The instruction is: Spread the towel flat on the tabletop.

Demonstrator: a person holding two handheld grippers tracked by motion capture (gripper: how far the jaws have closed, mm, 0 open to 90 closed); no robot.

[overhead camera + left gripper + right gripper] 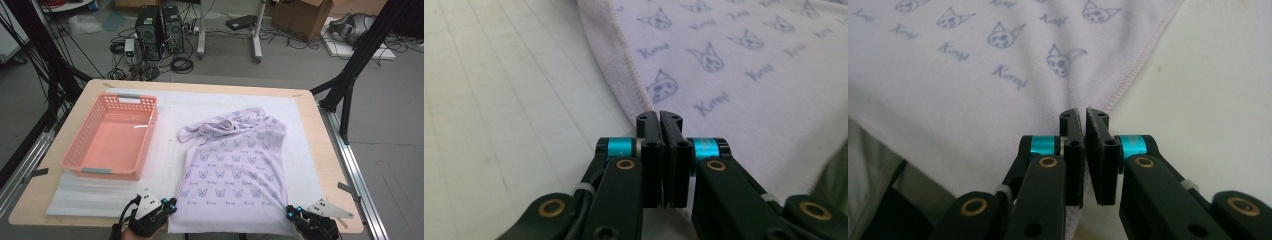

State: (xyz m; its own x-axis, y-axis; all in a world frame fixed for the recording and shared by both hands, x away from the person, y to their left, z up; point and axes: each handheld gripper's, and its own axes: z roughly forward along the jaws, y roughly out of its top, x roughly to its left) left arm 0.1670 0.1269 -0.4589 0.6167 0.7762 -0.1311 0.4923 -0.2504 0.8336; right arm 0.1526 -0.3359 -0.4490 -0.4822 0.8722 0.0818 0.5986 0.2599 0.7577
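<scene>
The towel (235, 167) lies flat on the white mat (100, 200) that covers the surface (327, 165), and its near edge hangs a little over the front. From the high view, the left gripper (170, 206) sits at the near left corner of the towel and the right gripper (291, 211) sits at the near right corner. I think each one holds a corner so the towel can be lifted and folded away from the person. The far end of the towel is bunched up. A pink basket (112, 137) stands to the left, well apart from the towel, and it is empty. There is bare mat between basket and towel, and more beyond the bunched end, so there is room to fold forward.

In the left gripper view, the left gripper (660, 116) has its jaws pressed together right on the stitched hem of the towel (734, 65), at the corner. The cloth is pinched between them. Bare mat (499, 100) lies off to one side.

In the right gripper view, the right gripper (1084, 114) has its jaws closed too, with just a thin slit at the tips, and the corner of the towel (973, 90) is caught in them. The mat (1218, 90) beside the hem is bare, so that hand can move freely.
</scene>
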